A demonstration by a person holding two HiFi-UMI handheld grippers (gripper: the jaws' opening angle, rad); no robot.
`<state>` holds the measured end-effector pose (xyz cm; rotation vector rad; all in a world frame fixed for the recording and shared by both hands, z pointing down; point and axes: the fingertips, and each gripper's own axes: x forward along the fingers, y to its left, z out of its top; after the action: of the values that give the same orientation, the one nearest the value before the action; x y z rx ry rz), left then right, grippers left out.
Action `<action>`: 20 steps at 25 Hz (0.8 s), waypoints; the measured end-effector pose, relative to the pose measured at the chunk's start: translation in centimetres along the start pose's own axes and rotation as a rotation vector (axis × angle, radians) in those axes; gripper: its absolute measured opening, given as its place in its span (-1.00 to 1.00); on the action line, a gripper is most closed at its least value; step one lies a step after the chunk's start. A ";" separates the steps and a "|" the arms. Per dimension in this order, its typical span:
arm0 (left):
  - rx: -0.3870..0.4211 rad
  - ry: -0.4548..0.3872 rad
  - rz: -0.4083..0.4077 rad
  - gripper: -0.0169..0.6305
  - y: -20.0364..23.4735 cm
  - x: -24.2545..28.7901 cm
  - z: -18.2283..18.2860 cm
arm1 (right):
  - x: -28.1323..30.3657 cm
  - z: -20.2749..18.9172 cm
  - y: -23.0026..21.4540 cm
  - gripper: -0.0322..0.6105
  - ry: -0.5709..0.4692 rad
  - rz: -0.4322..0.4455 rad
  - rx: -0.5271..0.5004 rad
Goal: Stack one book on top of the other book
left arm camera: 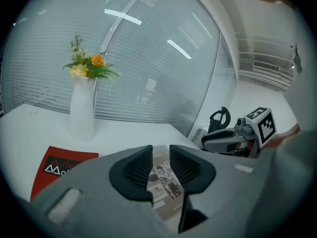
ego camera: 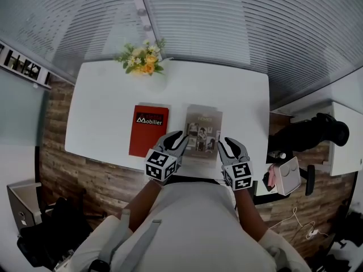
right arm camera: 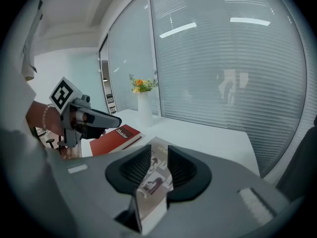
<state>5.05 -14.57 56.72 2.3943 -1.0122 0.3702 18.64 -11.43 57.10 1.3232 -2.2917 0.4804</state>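
Note:
Two books lie flat side by side on the white table (ego camera: 102,106). The red book (ego camera: 148,130) is on the left, also in the left gripper view (left arm camera: 57,170) and the right gripper view (right arm camera: 111,140). The grey book with small photos (ego camera: 203,130) lies to its right. My left gripper (ego camera: 179,139) is at this book's near left corner, jaws open, and the cover (left arm camera: 166,180) shows through the gap of the left gripper (left arm camera: 161,155). My right gripper (ego camera: 228,144) is at the near right corner, also open, and the grey book's (right arm camera: 153,182) edge runs under the right gripper's (right arm camera: 159,155) gap.
A white vase of yellow flowers (ego camera: 144,60) stands at the table's far edge, behind the red book. Glass walls with blinds rise behind the table. To the right of the table, a low white cabinet carries a black object (ego camera: 317,132).

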 end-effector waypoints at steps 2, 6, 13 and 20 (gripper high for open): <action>-0.014 0.023 -0.001 -0.60 0.4 0.5 -1.0 | 0.5 -1.1 -0.2 -0.55 0.020 0.002 0.009; -0.041 0.058 0.000 -0.56 0.9 1.0 -2.7 | 1.2 -3.1 -0.1 -0.51 0.061 0.011 0.027; -0.095 0.124 -0.005 -0.46 1.8 2.1 -5.9 | 2.6 -6.4 -0.2 -0.43 0.121 0.024 0.076; -0.144 0.190 -0.011 -0.33 2.5 3.3 -8.9 | 3.6 -9.0 -0.4 -0.32 0.166 0.033 0.128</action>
<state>5.00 -13.10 66.40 2.1890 -0.9082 0.4929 19.25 -9.69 66.68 1.2558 -2.1799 0.7310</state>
